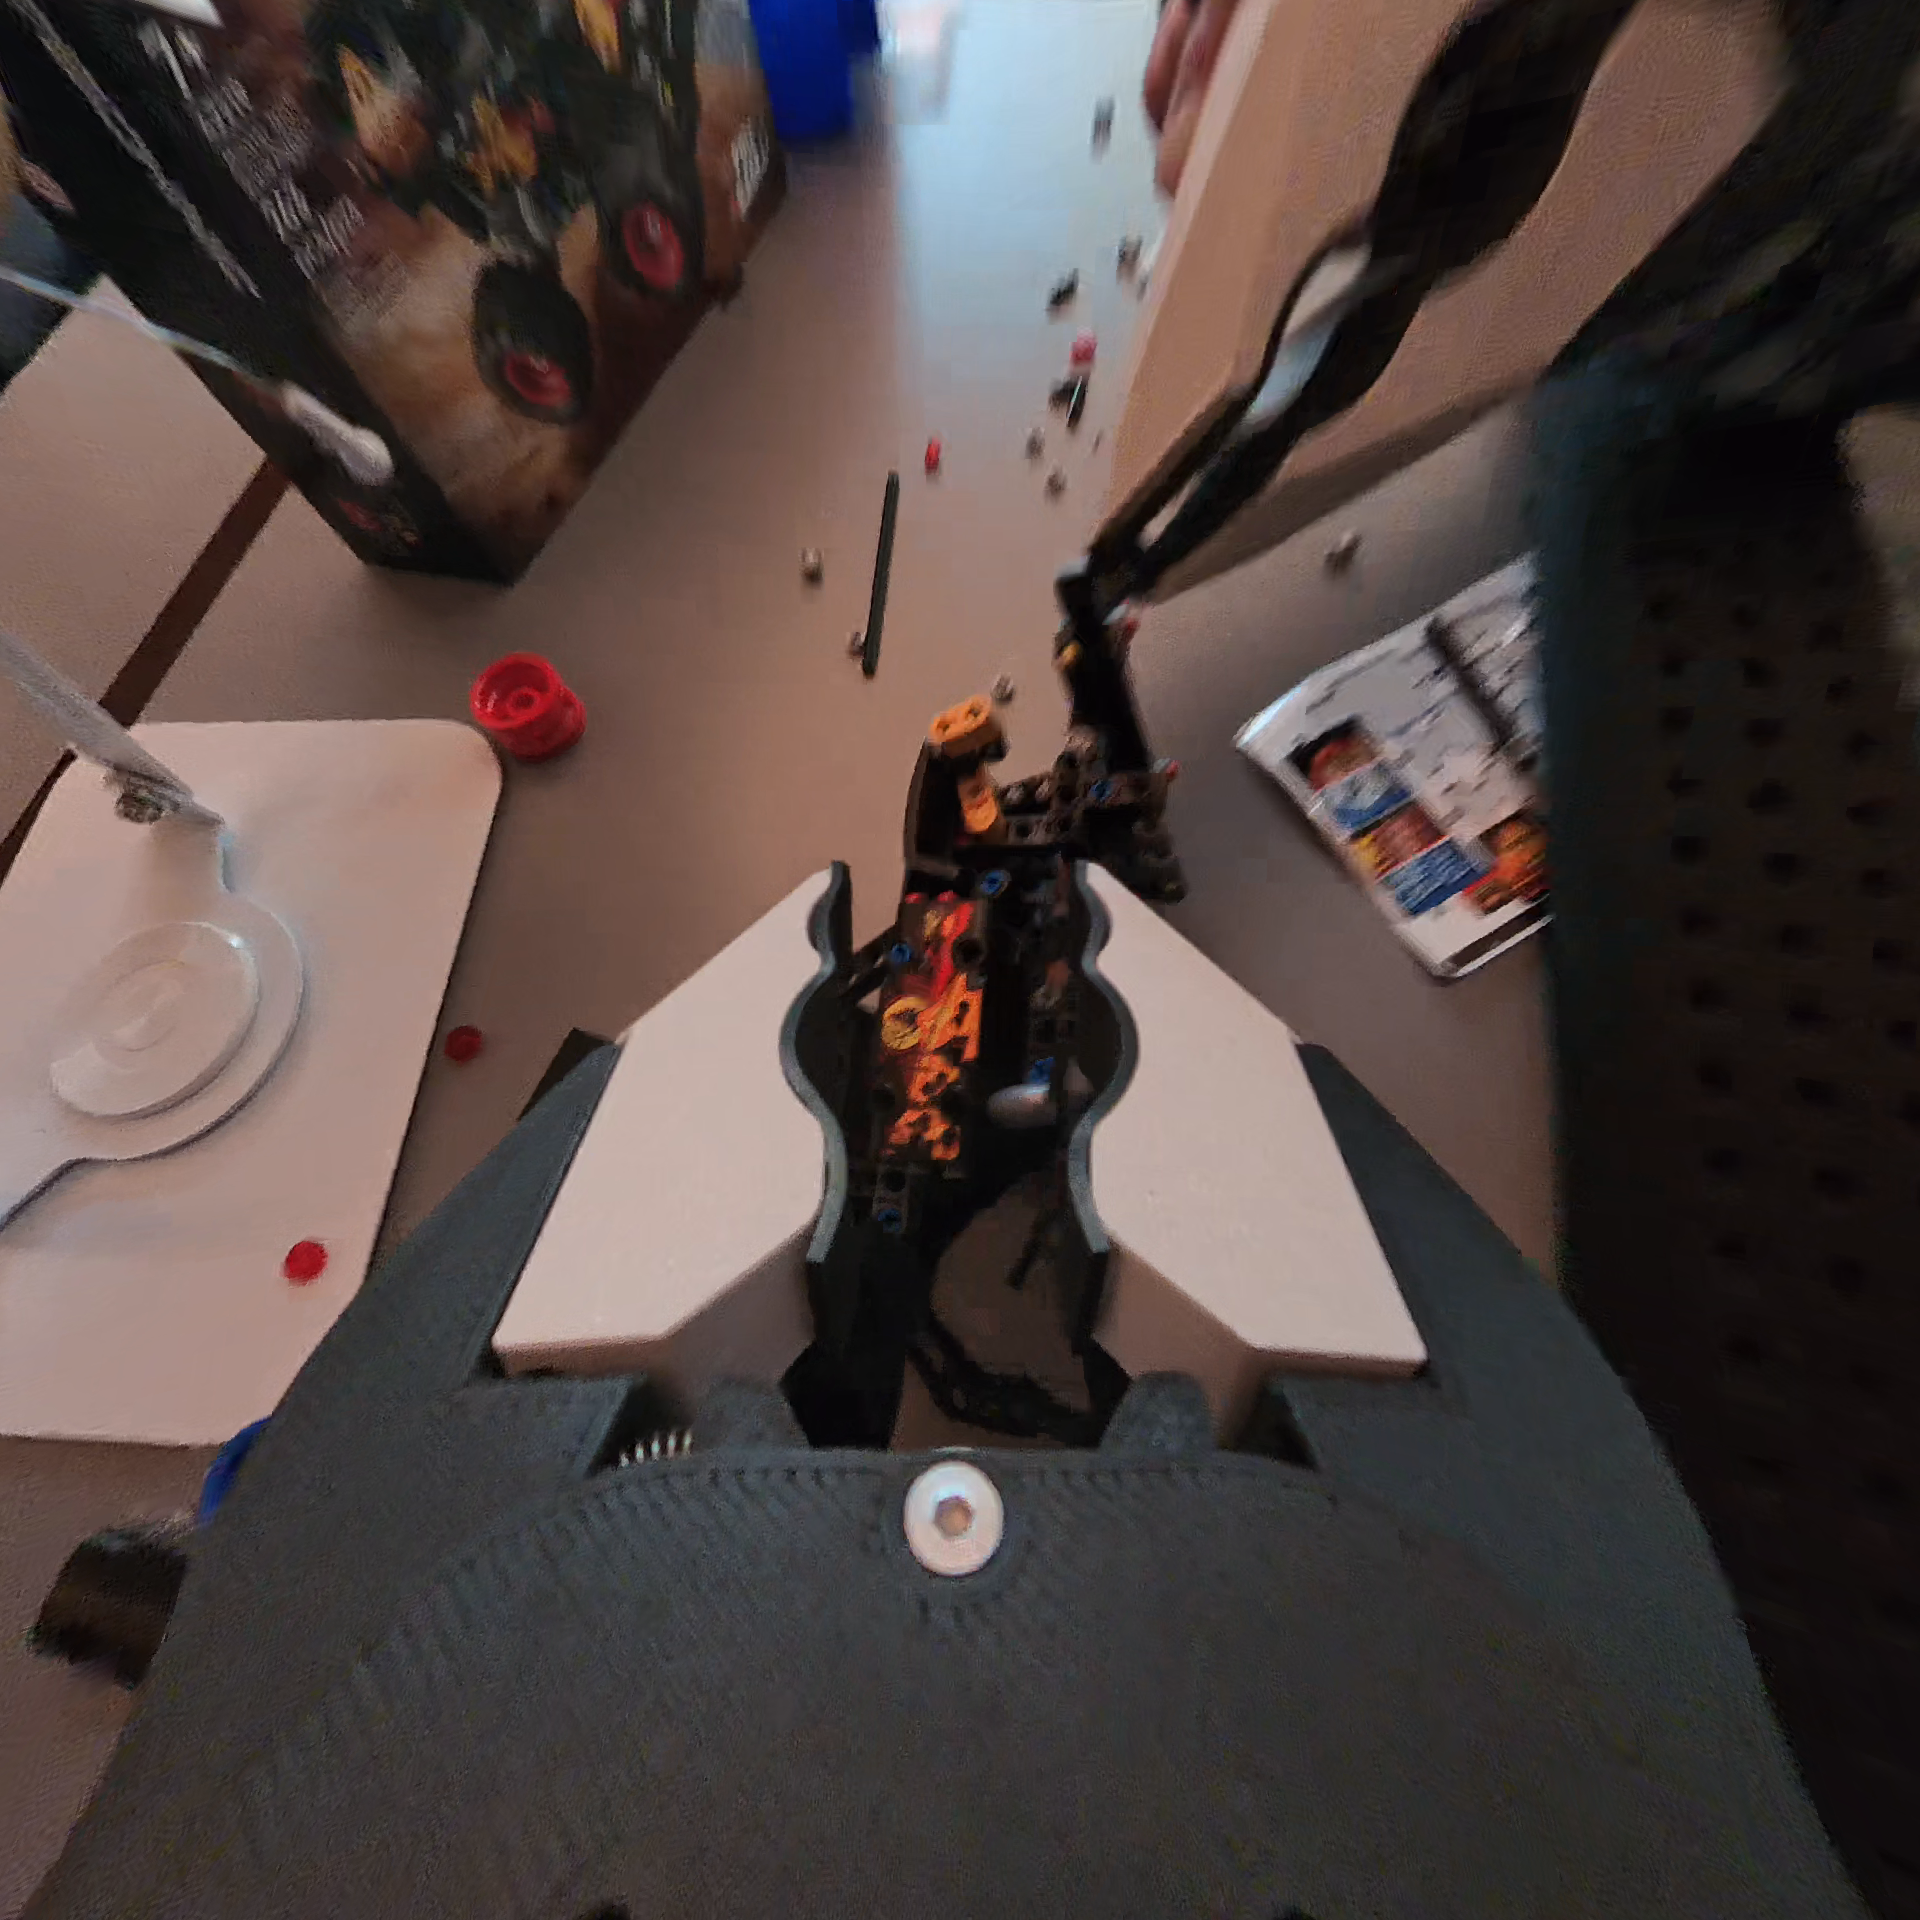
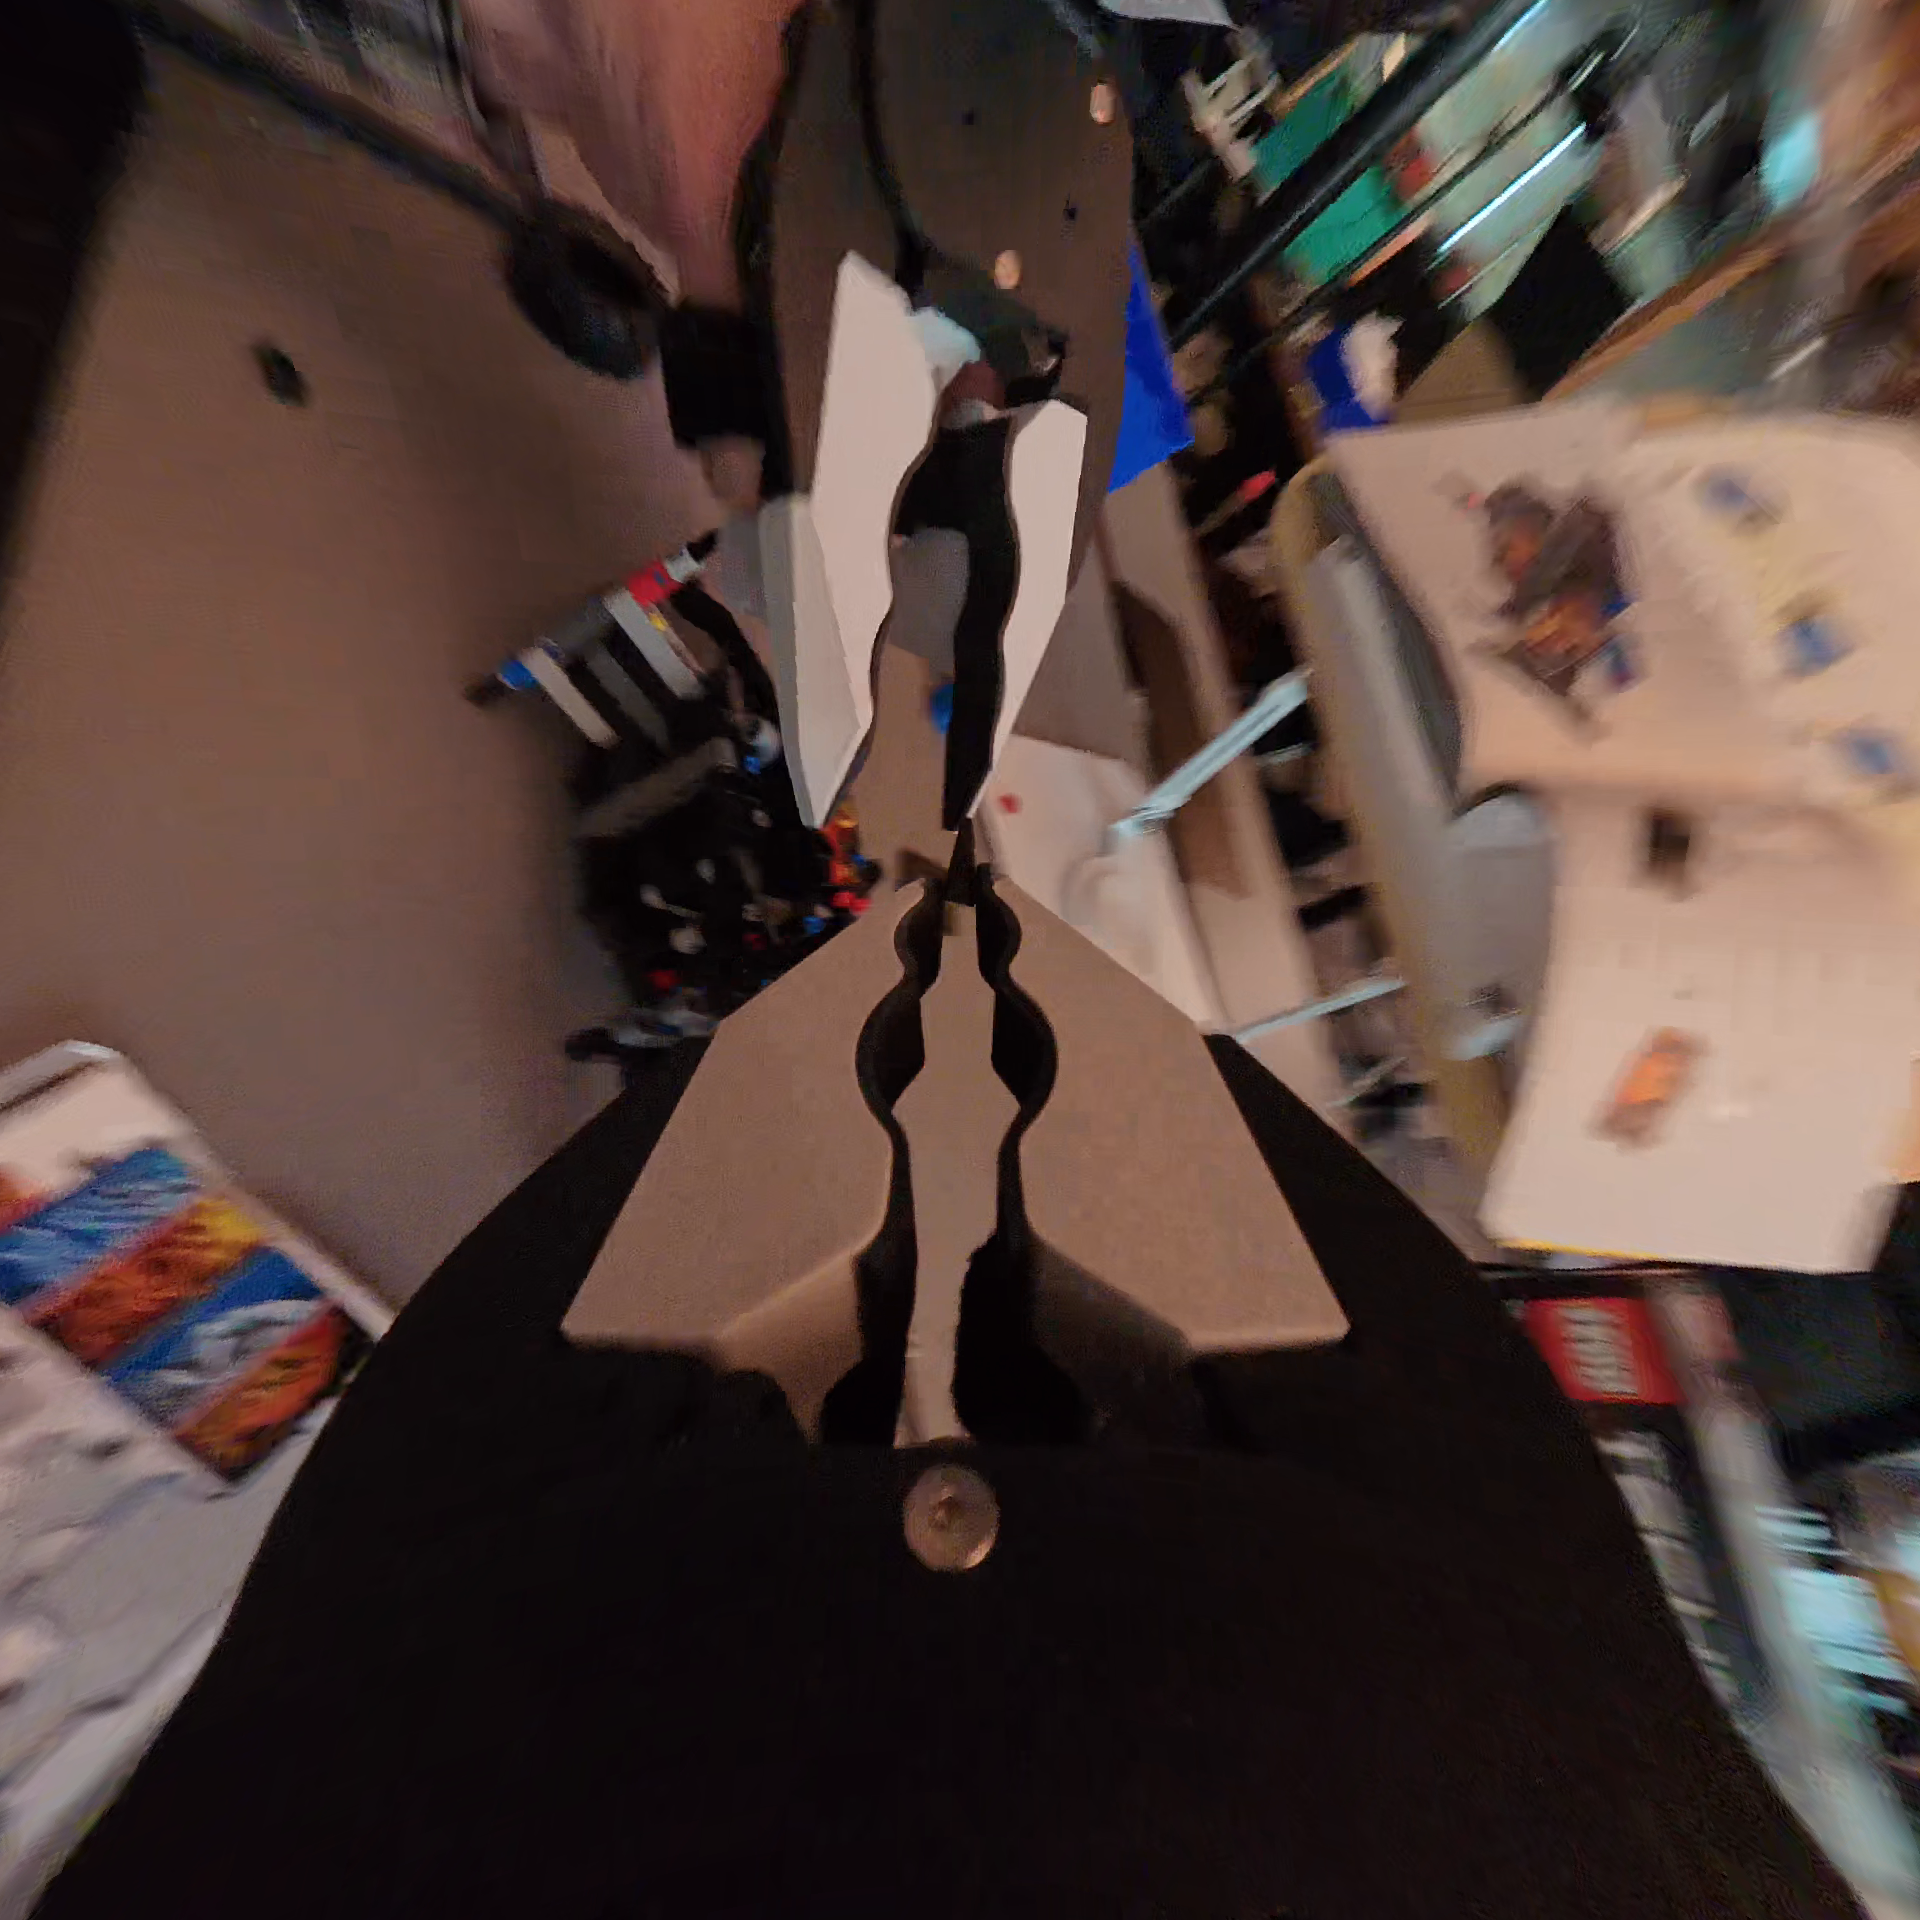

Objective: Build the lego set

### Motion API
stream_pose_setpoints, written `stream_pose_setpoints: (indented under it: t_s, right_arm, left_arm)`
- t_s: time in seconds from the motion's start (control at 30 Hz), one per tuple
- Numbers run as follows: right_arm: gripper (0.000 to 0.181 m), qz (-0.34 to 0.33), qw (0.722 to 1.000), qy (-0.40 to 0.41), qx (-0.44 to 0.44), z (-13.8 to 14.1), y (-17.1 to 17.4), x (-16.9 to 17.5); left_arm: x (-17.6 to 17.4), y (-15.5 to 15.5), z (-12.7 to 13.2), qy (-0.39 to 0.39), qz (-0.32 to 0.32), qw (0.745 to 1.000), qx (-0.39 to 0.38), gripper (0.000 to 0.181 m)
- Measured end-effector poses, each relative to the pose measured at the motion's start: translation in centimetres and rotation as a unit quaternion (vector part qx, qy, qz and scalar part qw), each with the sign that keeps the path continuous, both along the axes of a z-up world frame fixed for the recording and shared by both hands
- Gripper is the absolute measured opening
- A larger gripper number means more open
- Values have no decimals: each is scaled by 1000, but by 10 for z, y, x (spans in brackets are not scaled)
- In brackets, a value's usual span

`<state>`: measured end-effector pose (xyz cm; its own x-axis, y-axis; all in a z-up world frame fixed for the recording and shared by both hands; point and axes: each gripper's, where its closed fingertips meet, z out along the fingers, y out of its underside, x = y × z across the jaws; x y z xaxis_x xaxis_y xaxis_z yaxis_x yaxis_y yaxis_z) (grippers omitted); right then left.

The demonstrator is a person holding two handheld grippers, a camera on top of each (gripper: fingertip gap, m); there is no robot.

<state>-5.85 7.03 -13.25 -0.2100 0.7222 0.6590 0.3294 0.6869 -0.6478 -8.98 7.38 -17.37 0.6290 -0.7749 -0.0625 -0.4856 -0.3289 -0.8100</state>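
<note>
My left gripper [image 1: 961, 883] is shut on a black lego model [image 1: 935, 1029] with orange flame stickers, and holds it above the table. The model's front end, with an orange piece [image 1: 971, 727], sticks out past the fingertips. My right gripper [image 1: 1091, 582] reaches in from the upper right and is shut on a black beam [image 1: 1107, 707] that stands at the model's front right. In the blurred right wrist view, my right gripper [image 2: 961, 894] pinches a small dark part at its tips, and the left gripper's white fingers [image 2: 852, 582] show just beyond.
The lego box [image 1: 416, 260] stands at the back left. A red wheel hub [image 1: 527, 704], a long black axle [image 1: 881, 571] and small loose pieces [image 1: 1070, 353] lie on the table. An instruction booklet [image 1: 1423, 769] lies right. A white board [image 1: 395, 1143] lies left. More loose pieces [image 2: 717, 883] are piled. The grippers' ends are close to 6 cm from one another.
</note>
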Motion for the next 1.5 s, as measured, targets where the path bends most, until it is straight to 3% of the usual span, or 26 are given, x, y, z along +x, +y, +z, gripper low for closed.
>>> stream_pose_setpoints:
  t_s: [0.07,0.17,0.27,0.47,0.7,0.77,0.9,1.0,1.13,1.27,1.37,1.5]
  right_arm:
    - [4,-12,994,14,110,3,2,-1]
    - [4,-23,978,23,204,4,2,-4]
    - [3,-25,964,44,259,11,-4,-6]
    - [3,-26,941,77,330,24,-13,-5]
    - [4,-15,937,97,334,33,-13,-4]
    - [13,-10,956,104,275,36,-13,-4]
    - [12,-3,993,94,77,41,-7,1]
    - [11,17,991,66,-117,42,-8,3]
    - [12,23,941,14,-336,36,-9,3]
    - [10,48,853,30,-519,44,-8,0]
    - [10,85,808,22,-583,46,-15,0]
    - [8,106,786,15,-609,47,-16,-2]
  left_arm:
    - [9,-4,23,-69,6,998,1,35]
    - [23,-13,50,-173,8,985,-11,29]
    - [29,-13,52,-215,30,976,-32,24]
    - [39,-17,62,-326,21,942,-72,7]
    - [39,-17,72,-392,19,917,-66,6]
    - [36,-14,72,-366,36,930,-24,5]
    - [33,-13,72,-227,57,965,114,2]
    - [33,-14,75,-115,66,969,210,2]
    - [24,-9,76,64,98,935,334,2]
    - [28,-11,79,151,105,893,411,2]
    - [31,-12,82,192,106,867,447,2]
    - [30,-11,86,216,113,845,476,2]
